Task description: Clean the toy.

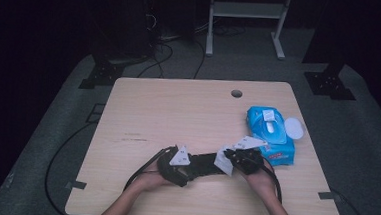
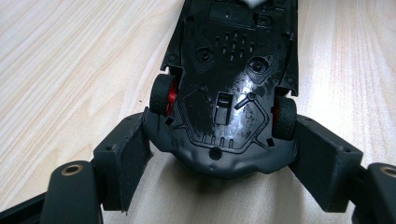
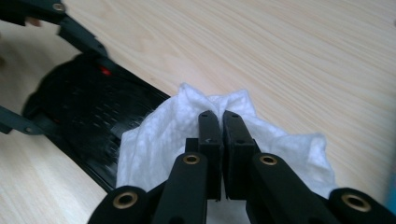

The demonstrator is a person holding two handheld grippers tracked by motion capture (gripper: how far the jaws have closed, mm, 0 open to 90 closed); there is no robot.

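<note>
We see the left gripper point(image 1: 187, 168) clamping one end of an upturned black toy car point(image 2: 229, 88), with the right gripper point(image 1: 235, 158) pinched shut on a white wipe point(image 3: 154, 135) over its other end. They sit near the front edge of a pale wooden table point(image 1: 178, 107), a blue wipes pack point(image 1: 272, 135) to the right, in a dark room. The car lies lengthwise from left to right.

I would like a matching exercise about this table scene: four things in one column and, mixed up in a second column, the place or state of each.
Things:
1. toy car
2. white wipe
3. blue wipes pack
4. round hole

Places or states:
A. near the table's far edge
B. lying by the table's right edge, lid open
C. upside down, clamped at one end by the left gripper
D. pinched in the shut right gripper

Pairs: 1-C, 2-D, 3-B, 4-A
</note>
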